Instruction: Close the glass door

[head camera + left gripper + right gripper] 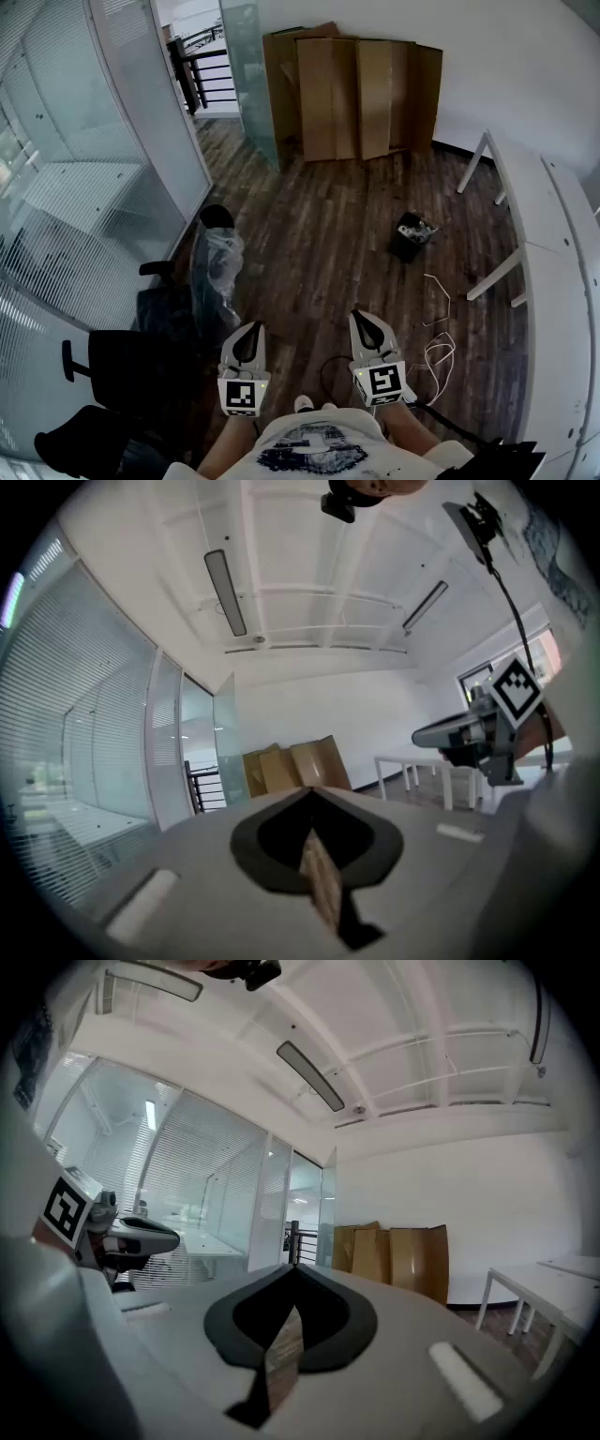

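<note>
The glass door (248,75) is a frosted greenish panel standing open at the far end of the room, beside the glass partition wall (103,169). It also shows far ahead in the left gripper view as the glass door (223,747) and in the right gripper view as the glass door (327,1213). My left gripper (248,328) and right gripper (367,317) are held side by side low in the head view, close to my body and far from the door. Both point level towards it, jaws together and nothing between them: left gripper (311,789), right gripper (292,1267).
Cardboard sheets (361,94) lean on the back wall right of the door. A black railing (202,70) lies beyond the doorway. Black office chairs (141,356) stand at my left, white tables (553,253) along the right. A black bin (412,234) and loose cables (436,352) lie on the wood floor.
</note>
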`<state>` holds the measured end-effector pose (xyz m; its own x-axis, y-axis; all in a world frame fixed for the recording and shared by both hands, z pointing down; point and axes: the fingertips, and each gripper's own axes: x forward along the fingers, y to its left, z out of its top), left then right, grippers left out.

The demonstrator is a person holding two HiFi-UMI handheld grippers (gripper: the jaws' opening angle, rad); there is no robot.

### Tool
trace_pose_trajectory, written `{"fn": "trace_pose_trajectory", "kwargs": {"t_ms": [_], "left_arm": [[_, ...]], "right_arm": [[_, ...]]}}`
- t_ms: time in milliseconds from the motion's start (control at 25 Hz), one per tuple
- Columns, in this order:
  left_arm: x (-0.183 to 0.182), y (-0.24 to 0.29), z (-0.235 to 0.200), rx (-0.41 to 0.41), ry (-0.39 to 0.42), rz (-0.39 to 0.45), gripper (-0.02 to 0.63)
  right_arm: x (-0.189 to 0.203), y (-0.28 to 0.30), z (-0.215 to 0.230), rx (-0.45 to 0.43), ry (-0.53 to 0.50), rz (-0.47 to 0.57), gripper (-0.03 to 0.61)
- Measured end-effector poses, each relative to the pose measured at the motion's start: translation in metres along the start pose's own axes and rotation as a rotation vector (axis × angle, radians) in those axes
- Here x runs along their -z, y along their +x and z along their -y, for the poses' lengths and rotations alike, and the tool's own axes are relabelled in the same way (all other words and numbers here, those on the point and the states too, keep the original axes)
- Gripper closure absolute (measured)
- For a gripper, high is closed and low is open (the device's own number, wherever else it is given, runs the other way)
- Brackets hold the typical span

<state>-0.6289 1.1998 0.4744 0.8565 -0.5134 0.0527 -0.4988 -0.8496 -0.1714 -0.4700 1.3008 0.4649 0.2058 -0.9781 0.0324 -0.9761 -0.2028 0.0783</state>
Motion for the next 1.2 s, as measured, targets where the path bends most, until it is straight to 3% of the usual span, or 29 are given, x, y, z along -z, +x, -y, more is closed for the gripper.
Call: {"fn": "trace_pose_trajectory", "kwargs": {"t_ms": [200,400,920,1200], "left_arm": [[0.016,0.016,-0.025,-0.038,0.039,0.027,0.614],[0.002,0.039,-0.031,-0.019,0.057,0.003,0.614],[0.009,0.14,-0.035,-0.042,0.083,-0.006,0.614],[-0.006,0.184,-0.029,-0.074,0.109,-0.009,0.614]], "right_arm": [[0.005,0.027,-0.006,0.001,-0.009,0.01,0.571],[0.0,0.05,-0.001,-0.011,-0.01,0.005,0.571],[0.027,0.121,0.076,-0.028,0.025,0.012,0.571],[0.031,0.148,0.125,-0.034,0.039,0.029,0.571]]}}
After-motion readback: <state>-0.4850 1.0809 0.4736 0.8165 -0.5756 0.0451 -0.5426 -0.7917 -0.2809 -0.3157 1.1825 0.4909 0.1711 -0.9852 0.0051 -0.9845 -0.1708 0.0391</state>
